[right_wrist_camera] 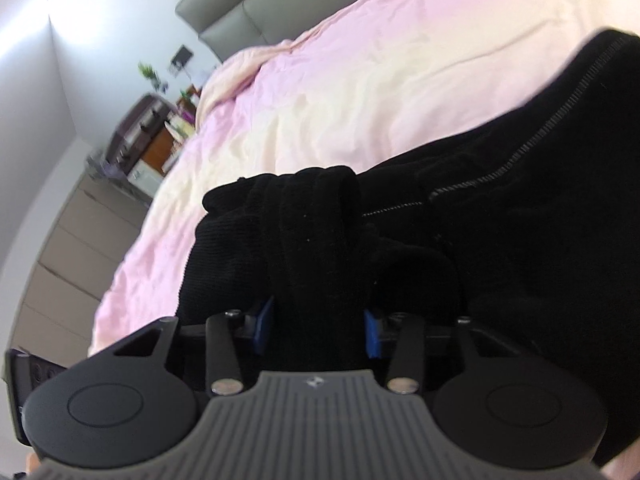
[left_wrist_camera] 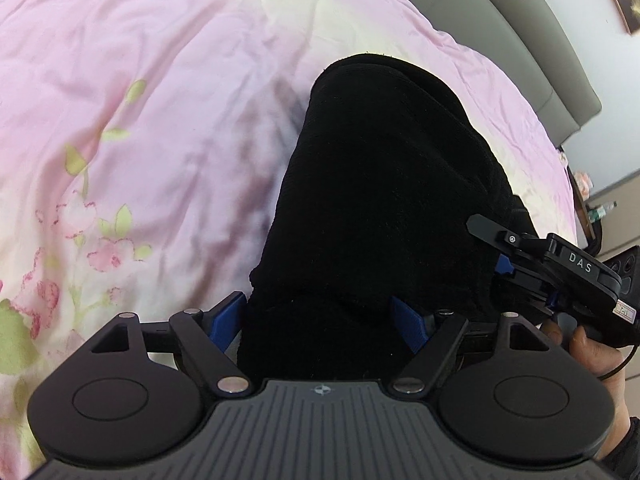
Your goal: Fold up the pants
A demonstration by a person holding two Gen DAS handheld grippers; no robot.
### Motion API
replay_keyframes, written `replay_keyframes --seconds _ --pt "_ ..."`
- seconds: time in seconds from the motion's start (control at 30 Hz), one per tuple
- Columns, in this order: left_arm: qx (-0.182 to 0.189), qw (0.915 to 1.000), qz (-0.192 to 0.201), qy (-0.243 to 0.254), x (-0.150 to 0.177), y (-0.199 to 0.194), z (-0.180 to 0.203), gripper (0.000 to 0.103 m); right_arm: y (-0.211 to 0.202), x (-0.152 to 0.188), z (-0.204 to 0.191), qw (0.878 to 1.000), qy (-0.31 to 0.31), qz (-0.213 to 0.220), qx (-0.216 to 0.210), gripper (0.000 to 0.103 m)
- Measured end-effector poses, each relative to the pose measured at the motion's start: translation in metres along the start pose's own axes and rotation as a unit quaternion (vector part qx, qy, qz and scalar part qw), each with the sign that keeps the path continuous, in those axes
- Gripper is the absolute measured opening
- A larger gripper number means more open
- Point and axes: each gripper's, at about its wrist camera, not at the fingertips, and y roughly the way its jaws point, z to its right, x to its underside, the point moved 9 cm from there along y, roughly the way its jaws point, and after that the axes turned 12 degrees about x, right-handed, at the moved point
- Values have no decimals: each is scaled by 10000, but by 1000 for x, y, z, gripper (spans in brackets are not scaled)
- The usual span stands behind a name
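Note:
The black pants (left_wrist_camera: pixel 384 184) lie folded lengthwise on a pink floral bedspread (left_wrist_camera: pixel 140 120), running away from me. My left gripper (left_wrist_camera: pixel 320 320) has its blue pads on either side of the near end of the fabric and is shut on it. My right gripper (left_wrist_camera: pixel 508 268) shows at the right edge of the left wrist view, also gripping the pants' edge. In the right wrist view, the right gripper (right_wrist_camera: pixel 316 328) is shut on a bunched fold of the pants (right_wrist_camera: pixel 480 220), with a zipper line visible.
A grey padded headboard (left_wrist_camera: pixel 520 28) runs behind the bed. A nightstand with clutter and a plant (right_wrist_camera: pixel 160 128) and grey drawers (right_wrist_camera: pixel 80 248) stand beside the bed. The bedspread (right_wrist_camera: pixel 360 80) stretches wide around the pants.

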Motion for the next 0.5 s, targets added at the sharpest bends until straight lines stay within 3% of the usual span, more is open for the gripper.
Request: replay_keyframes --seconds 0.07,0.13,0.17,0.2,0.27,0.37,0.43,0.5 --pt "68 9993 141 -331 0 -6 -7 88 -4 -12 -23 9992 -404 38 -4 27" --pt "210 9961 386 -764 0 -15 -14 87 -25 -29 -58 9951 -676 229 -685 18" --pt "343 9944 472 -877 -1 -19 -14 88 -39 -37 -78 9891 -875 370 -1122 17" --pt "513 9924 565 -960 -3 -23 -13 88 -48 -42 -95 9831 -1173 540 -1301 17" --pt "482 9926 646 -907 -7 -27 -11 87 -41 -49 -103 9823 -1374 520 -1166 17" --pt "172 9960 645 -589 -11 -24 -11 85 0 -47 -71 9942 -882 70 -619 19" --pt "175 9975 448 -519 -8 -14 -10 85 24 -38 -42 9981 -591 -94 -149 22" --pt "81 9991 202 -370 -2 -3 -8 86 38 -29 -14 9997 -206 -110 30 30"
